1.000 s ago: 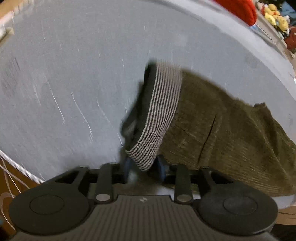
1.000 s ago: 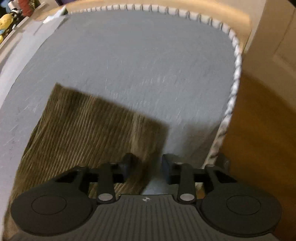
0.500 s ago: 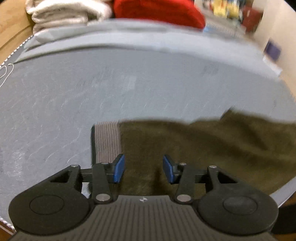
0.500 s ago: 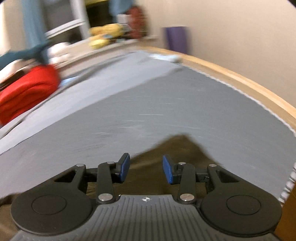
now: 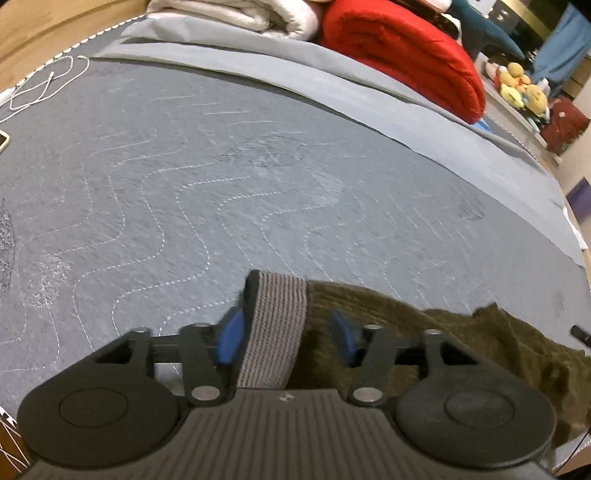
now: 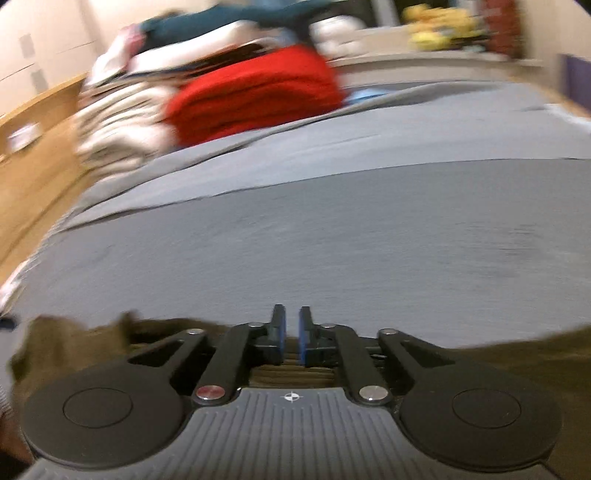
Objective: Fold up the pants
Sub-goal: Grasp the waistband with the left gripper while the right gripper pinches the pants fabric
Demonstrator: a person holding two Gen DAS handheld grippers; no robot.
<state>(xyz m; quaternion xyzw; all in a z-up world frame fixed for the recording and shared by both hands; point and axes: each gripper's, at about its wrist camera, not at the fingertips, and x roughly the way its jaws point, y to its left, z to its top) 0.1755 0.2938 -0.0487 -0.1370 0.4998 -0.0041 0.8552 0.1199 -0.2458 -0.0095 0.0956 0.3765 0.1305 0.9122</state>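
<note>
Olive corduroy pants (image 5: 461,354) with a grey striped waistband (image 5: 275,325) lie on the grey quilted bed (image 5: 221,184), near its front edge. My left gripper (image 5: 286,338) hovers over the waistband with its jaws opening. The band lies between the blue pads (image 5: 231,339), and the right pad stands clear of it. In the blurred right wrist view, my right gripper (image 6: 291,332) sits over the pants (image 6: 74,343). Its jaws are closing to a narrow gap. Nothing shows pinched between its tips, and corduroy lies just below them.
A red blanket (image 5: 402,55) and folded white bedding (image 5: 236,14) lie along the far side of the bed. A white cable (image 5: 44,85) and a phone (image 5: 3,142) rest at the far left. Plush toys (image 5: 521,85) sit on a shelf beyond.
My left gripper has let go of the waistband, which now lies flat, and its jaws have widened. My right gripper has swung from the leg end across the pants, and its jaws have narrowed.
</note>
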